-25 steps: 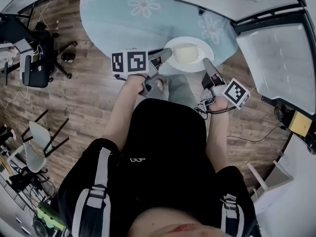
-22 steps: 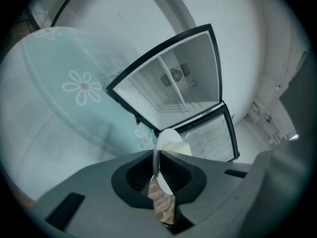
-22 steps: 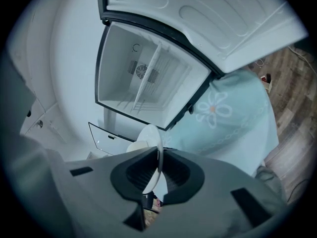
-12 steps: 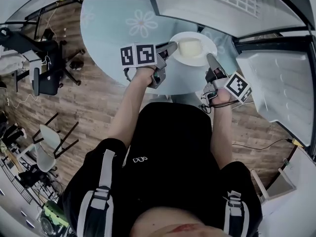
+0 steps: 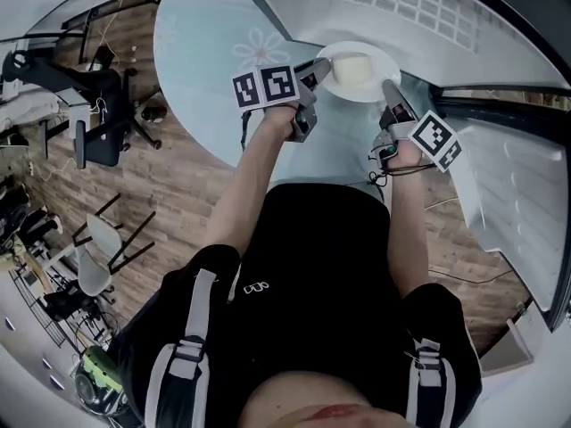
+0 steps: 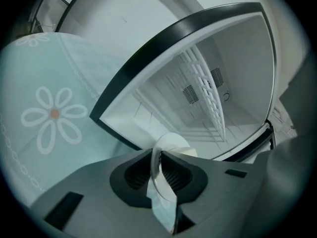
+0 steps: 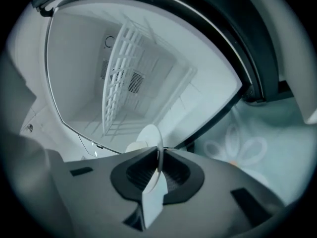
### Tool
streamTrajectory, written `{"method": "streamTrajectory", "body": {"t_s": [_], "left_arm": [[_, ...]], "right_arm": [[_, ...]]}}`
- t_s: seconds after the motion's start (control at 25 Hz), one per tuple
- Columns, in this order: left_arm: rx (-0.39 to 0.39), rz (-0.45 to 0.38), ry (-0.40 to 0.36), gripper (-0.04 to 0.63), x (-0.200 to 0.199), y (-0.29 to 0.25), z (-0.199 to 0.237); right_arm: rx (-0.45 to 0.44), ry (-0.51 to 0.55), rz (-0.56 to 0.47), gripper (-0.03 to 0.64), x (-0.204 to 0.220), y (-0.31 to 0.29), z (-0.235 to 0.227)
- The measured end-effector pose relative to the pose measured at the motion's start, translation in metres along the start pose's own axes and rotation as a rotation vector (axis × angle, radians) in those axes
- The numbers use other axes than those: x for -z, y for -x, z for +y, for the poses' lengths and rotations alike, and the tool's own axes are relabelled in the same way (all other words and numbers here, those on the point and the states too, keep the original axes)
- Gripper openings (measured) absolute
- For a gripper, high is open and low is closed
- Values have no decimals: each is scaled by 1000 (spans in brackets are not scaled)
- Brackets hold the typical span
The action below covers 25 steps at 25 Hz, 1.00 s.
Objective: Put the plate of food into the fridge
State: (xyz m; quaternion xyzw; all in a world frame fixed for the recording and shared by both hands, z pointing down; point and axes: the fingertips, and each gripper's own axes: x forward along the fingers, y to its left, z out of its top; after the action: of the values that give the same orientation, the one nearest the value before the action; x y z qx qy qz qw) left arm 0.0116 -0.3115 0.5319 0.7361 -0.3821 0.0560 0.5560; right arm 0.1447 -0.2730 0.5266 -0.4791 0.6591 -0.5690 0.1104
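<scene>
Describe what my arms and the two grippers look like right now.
The left gripper and right gripper are grey, each with dark ribbed pads and a black-and-white marker cube; thin cables trail below. Short black sleeves. The left's jaws have just been opening, plate rim between them.

White plate point(image 5: 379, 61) with a pale cream block of food point(image 5: 351, 66); desk point(image 5: 205, 52) in pale blue cloth printed with white daisies, orange at their centres; fridge point(image 6: 163, 93) white inside, black-rimmed, with a white wire shelf point(image 6: 208, 98); floor point(image 5: 178, 181) of brown wood planks; person's top point(image 5: 312, 257) black.
</scene>
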Motion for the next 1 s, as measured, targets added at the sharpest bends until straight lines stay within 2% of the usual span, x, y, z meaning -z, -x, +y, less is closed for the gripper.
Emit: {"method": "streamTrajectory", "body": {"t_s": [0.4, 0.68, 0.8, 1.0], "left_arm": [[-74, -95, -4, 61, -35, -43, 11], [-85, -107, -25, 63, -52, -71, 15], [-99, -98, -65, 71, -55, -85, 13], [-187, -58, -176, 107, -51, -101, 21]], "right_arm": [[26, 13, -138, 29, -41, -40, -14], [87, 12, -197, 29, -67, -59, -28], [113, 59, -196, 39, -76, -61, -35], [186, 175, -196, 54, -84, -64, -47]]}}
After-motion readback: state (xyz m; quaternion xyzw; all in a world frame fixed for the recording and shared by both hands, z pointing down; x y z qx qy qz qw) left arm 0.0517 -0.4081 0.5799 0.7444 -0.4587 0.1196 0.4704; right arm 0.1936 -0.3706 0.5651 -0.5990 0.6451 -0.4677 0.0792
